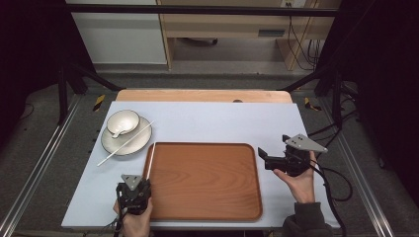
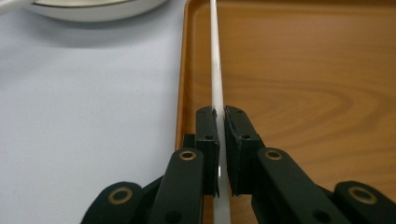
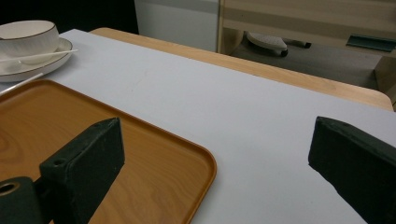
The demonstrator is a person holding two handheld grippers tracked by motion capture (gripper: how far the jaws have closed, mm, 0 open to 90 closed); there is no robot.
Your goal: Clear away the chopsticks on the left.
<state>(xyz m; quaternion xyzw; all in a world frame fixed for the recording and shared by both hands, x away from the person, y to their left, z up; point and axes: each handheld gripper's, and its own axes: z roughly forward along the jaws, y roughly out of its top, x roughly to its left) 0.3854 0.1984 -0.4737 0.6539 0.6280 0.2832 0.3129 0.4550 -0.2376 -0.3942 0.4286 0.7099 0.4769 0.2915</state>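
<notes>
My left gripper (image 1: 146, 180) is at the near left corner of a brown wooden tray (image 1: 205, 180), shut on a thin white chopstick (image 1: 149, 159). The chopstick (image 2: 215, 70) runs away from me just inside the tray's left rim (image 2: 183, 70), clamped between the black pads of the left gripper (image 2: 221, 114). A second white chopstick (image 1: 126, 143) lies slanted across a white plate (image 1: 133, 144) that carries a white bowl (image 1: 123, 122). My right gripper (image 1: 263, 159) hovers beside the tray's right edge. The right gripper (image 3: 217, 135) is open, with nothing between its jaws.
The tray (image 3: 70, 140) rests on a pale blue mat (image 1: 212, 123) over a wooden table. The plate (image 3: 28, 70) and bowl (image 3: 28, 37) stand at the mat's far left. Black frame posts and cables flank the table.
</notes>
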